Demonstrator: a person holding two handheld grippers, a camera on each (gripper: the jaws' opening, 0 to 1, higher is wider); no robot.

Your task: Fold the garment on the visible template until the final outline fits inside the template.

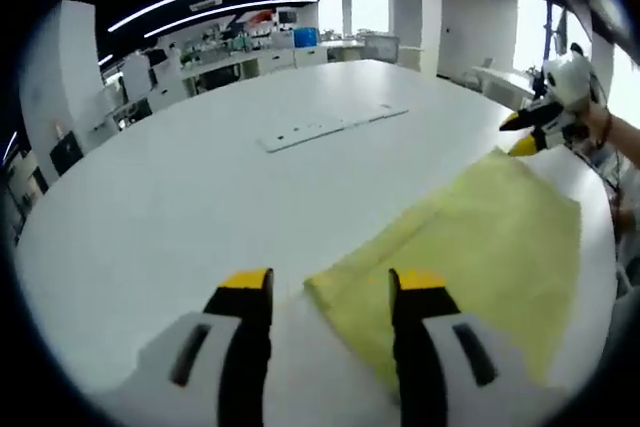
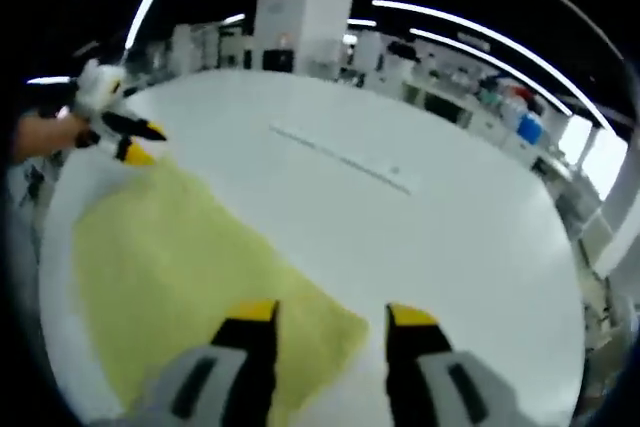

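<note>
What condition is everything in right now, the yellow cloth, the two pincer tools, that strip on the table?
Yellow garment: lying flat on the table, no gripper holding it.
Left gripper: open, at the garment's corner.
Right gripper: open, at another corner.
White strip: flat on the table, apart from the garment.
White table: bearing both.

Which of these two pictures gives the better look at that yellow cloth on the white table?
The right gripper view: the yellow cloth lies spread across its lower left, most of its outline visible on the white table. In the left gripper view the cloth also shows broadly, but its near corner is partly covered by the left hand-held gripper.
</note>
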